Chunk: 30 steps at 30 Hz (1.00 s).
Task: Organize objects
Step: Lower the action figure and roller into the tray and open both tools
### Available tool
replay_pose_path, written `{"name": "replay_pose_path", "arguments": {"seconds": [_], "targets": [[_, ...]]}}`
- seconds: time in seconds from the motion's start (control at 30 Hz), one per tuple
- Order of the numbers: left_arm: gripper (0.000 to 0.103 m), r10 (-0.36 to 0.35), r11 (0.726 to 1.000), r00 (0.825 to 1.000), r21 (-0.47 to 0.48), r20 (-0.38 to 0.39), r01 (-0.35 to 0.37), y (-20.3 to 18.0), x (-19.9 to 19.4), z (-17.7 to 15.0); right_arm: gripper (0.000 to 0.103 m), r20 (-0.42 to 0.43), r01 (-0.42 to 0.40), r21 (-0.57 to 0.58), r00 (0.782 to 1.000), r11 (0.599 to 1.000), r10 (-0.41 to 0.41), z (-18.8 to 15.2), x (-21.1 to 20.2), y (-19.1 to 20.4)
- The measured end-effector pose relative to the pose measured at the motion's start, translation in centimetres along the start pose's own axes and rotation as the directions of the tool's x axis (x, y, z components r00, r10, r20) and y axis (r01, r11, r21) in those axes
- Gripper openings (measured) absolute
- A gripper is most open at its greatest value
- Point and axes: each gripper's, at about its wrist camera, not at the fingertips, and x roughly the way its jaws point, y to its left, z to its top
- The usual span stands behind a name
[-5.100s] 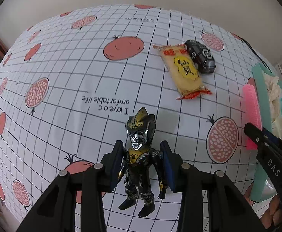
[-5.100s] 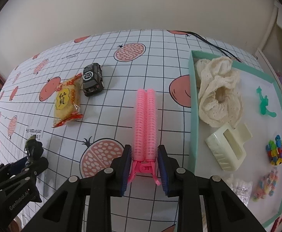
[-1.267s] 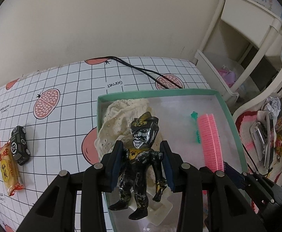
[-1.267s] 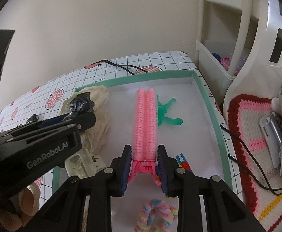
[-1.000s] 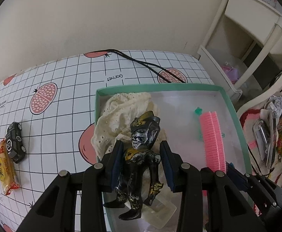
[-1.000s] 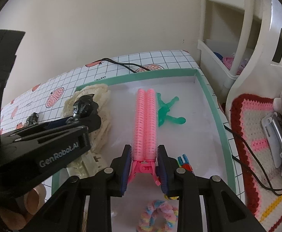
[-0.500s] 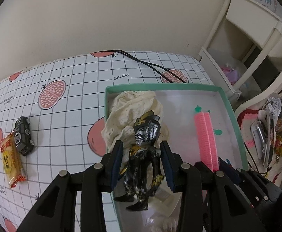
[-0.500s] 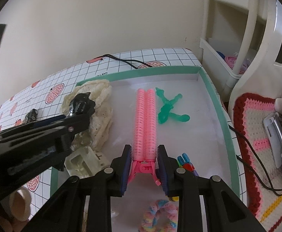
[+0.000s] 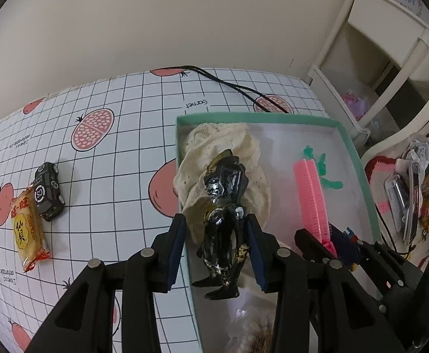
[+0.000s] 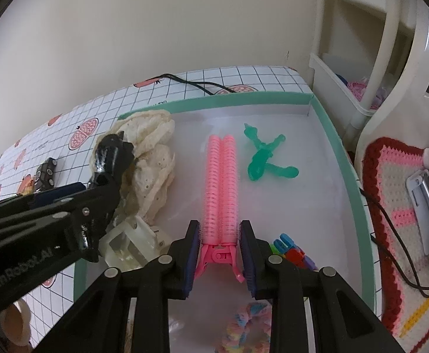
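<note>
Since five seconds ago both grippers have carried their loads off the open desk and now hang over the green-rimmed tray (image 9: 182, 158). Far to the left, on the checked desk (image 9: 120, 153), a yellow snack packet (image 9: 28, 229) lies touching a small black toy car (image 9: 48, 189). The left gripper (image 9: 216, 250) is at the tray's left edge, its blue pads set wide apart with the black-and-gold figure (image 9: 223, 223) standing between them; whether the pads press on it I cannot tell. Behind the figure sits a cream lace cloth (image 9: 238, 147), and a pale plastic block (image 10: 132, 241) lies just below the cloth. Further right, the right gripper (image 10: 219, 253) has its pads closed to the width of the pink hair roller clip (image 10: 221, 188), gripping it near its hinge, the rollers pointing away over the tray floor. Beside the rollers lies a green toy figure (image 10: 263, 156). Bright little clips (image 10: 292, 253) and a pastel scrunchie (image 10: 244, 332) lie near the gripper.
</note>
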Motion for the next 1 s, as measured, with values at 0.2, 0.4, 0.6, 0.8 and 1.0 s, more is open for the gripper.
{"name": "replay_pose_path", "arguments": {"seconds": [0.2, 0.4, 0.6, 0.8, 1.0], "targets": [[0.043, 0.014, 1.000, 1.000, 0.001, -0.003, -0.014, 0.2, -0.4, 0.2, 0.029, 0.001, 0.002, -0.003, 1.000, 1.000, -0.002, 0.0, 0.0, 0.2], [0.045, 0.035, 0.999, 0.999, 0.000, -0.015, -0.035, 0.6, -0.3, 0.0, 0.029, 0.003, 0.011, -0.003, 1.000, 1.000, -0.011, 0.0, 0.0, 0.2], [0.046, 0.037, 0.999, 0.999, -0.002, -0.013, -0.037, 0.7, -0.4, 0.0, 0.030, -0.001, 0.015, 0.018, 1.000, 1.000, -0.015, 0.2, -0.2, -0.3], [0.051, 0.042, 0.999, 0.999, 0.005, -0.010, -0.042, 0.7, -0.6, 0.0, 0.037, 0.002, 0.014, 0.036, 1.000, 0.999, -0.014, 0.5, -0.6, -0.7], [0.051, 0.042, 0.999, 0.999, 0.009, -0.016, -0.042, 0.6, -0.7, 0.0, 0.037, 0.012, 0.020, 0.029, 1.000, 0.999, -0.021, 0.7, -1.0, -0.4]]}}
